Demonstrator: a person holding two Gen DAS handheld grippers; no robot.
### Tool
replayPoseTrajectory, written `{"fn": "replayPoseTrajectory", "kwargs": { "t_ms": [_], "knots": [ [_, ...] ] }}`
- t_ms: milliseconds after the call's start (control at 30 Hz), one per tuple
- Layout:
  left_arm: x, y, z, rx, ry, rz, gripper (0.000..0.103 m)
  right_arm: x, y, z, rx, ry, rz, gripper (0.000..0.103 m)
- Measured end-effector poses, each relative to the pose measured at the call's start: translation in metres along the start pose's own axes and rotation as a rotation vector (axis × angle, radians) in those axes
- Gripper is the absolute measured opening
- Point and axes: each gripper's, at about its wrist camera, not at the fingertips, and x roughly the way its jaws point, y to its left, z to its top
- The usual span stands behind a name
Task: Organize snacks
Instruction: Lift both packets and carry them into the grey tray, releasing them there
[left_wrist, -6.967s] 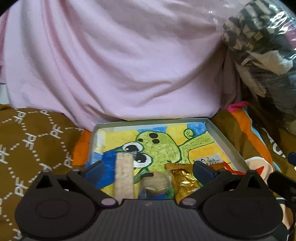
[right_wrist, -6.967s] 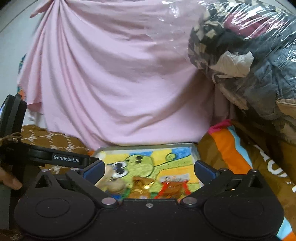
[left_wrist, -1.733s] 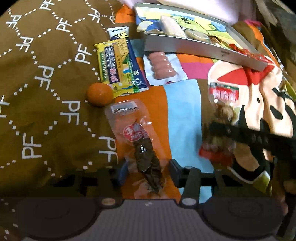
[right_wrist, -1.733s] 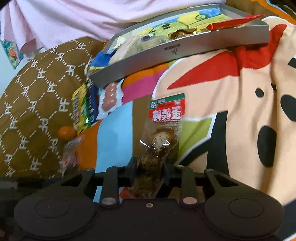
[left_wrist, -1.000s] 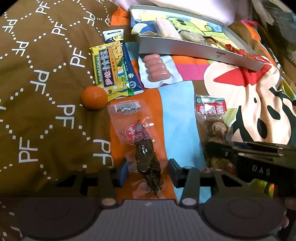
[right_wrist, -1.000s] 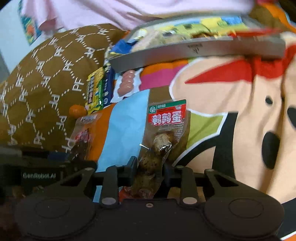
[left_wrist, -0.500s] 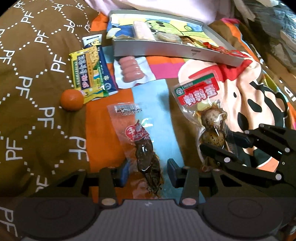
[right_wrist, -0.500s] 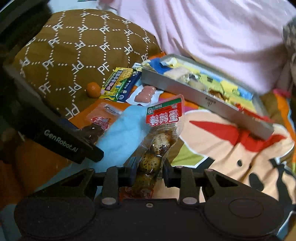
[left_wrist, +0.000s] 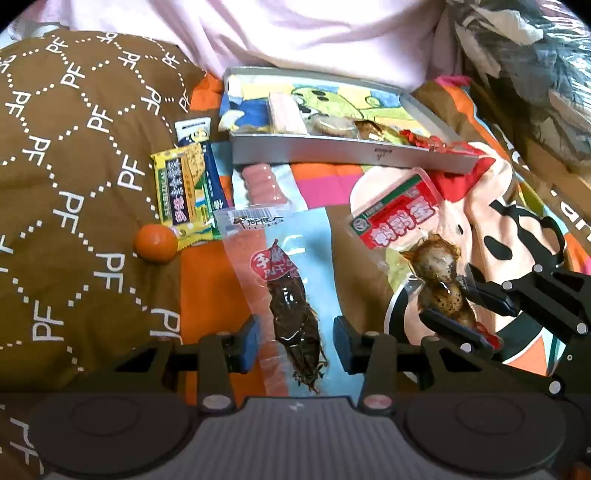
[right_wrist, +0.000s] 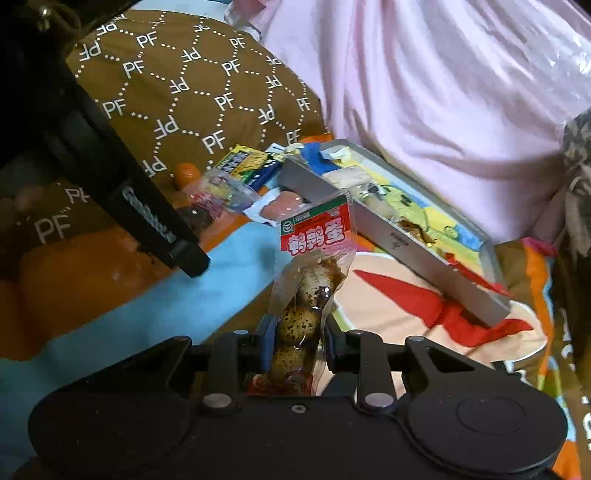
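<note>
Lifted off the bed since earlier, the quail-egg packet (right_wrist: 314, 273) hangs pinched in the right claw (right_wrist: 295, 343), the left claw (left_wrist: 293, 338) clamps the dried-meat packet (left_wrist: 284, 295), and both likely go next into the tin tray (left_wrist: 351, 153) near the bed's far edge.

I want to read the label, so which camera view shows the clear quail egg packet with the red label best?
The left wrist view: the clear quail egg packet with the red label faces it fully. The right wrist view shows the label upside down.
</note>
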Motion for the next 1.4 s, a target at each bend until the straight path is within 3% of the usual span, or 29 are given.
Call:
{"fn": "replayPoseTrajectory", "kwargs": {
  "t_ms": [500,867,1100,1200,1400],
  "knots": [
    [-0.005,-0.006,0.023,-0.015,-0.012,0.024,0.046,0.001,-0.013,-0.002,-0.028,-0.046,-0.099,0.028],
    [0.004,-0.021,0.115,0.041,-0.145,0.012,0.047,0.015,-0.041,0.043,0.058,-0.164,-0.226,0.028],
    [0.024,-0.031,0.179,0.099,-0.218,0.029,0.047,0.028,-0.054,0.093,-0.079,-0.208,-0.208,0.028],
    [0.035,-0.030,0.201,0.102,-0.238,0.035,0.047,0.040,-0.059,0.112,-0.117,-0.189,-0.191,0.028],
    [0.067,-0.035,0.222,0.109,-0.249,0.037,0.047,0.066,-0.055,0.122,-0.110,-0.189,-0.261,0.029]
  ]
}}
